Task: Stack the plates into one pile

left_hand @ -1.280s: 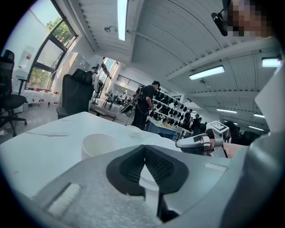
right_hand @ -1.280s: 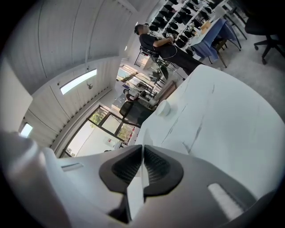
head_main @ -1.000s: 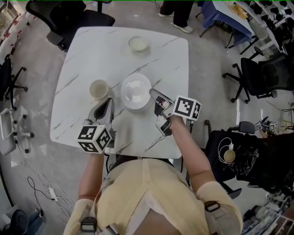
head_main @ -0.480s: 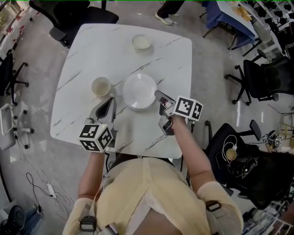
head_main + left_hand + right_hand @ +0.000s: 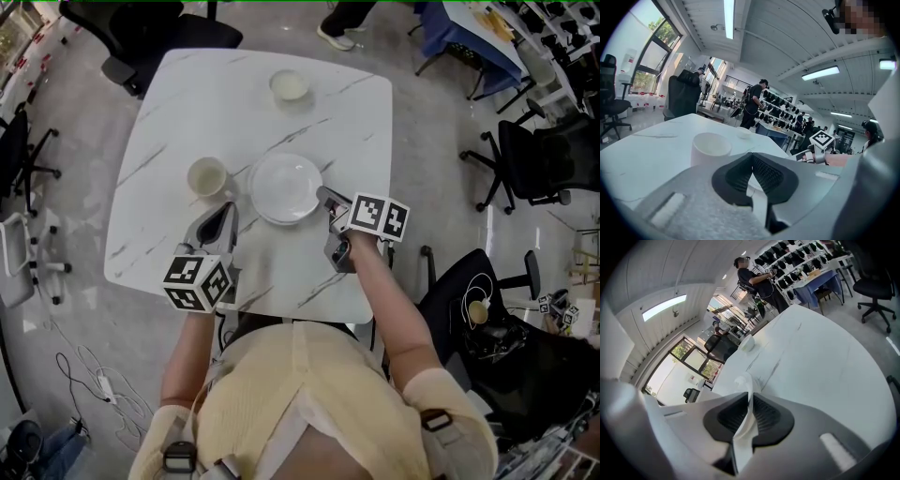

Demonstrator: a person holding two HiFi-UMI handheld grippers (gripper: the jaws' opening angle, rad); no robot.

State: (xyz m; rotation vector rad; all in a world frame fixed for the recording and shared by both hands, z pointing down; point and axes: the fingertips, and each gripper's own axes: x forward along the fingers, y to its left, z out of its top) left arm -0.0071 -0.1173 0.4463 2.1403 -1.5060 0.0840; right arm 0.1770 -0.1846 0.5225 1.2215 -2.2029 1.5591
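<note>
Shut tight and empty at the left gripper [image 5: 225, 208]: jaws pressed together, nothing between the pads. Just ahead of those jaws and slightly to their left, a white cup [image 5: 207, 176], upright on the marbled table [image 5: 178, 103], apart from the tips. Opening at the right gripper [image 5: 325, 198], with the rim of the white plate [image 5: 284, 187] edge-on between the jaws, pads close against it on either side. Beyond those jaws, the rest of the plate, lying on the table, reaching across toward the left gripper's tips and just beside the cup. Far ahead of both pairs of jaws, well apart from plate and cup, a small white bowl [image 5: 289, 86] near the table's far edge. Past the table, black office chairs [image 5: 150, 33] and a standing person [image 5: 759, 284].
</note>
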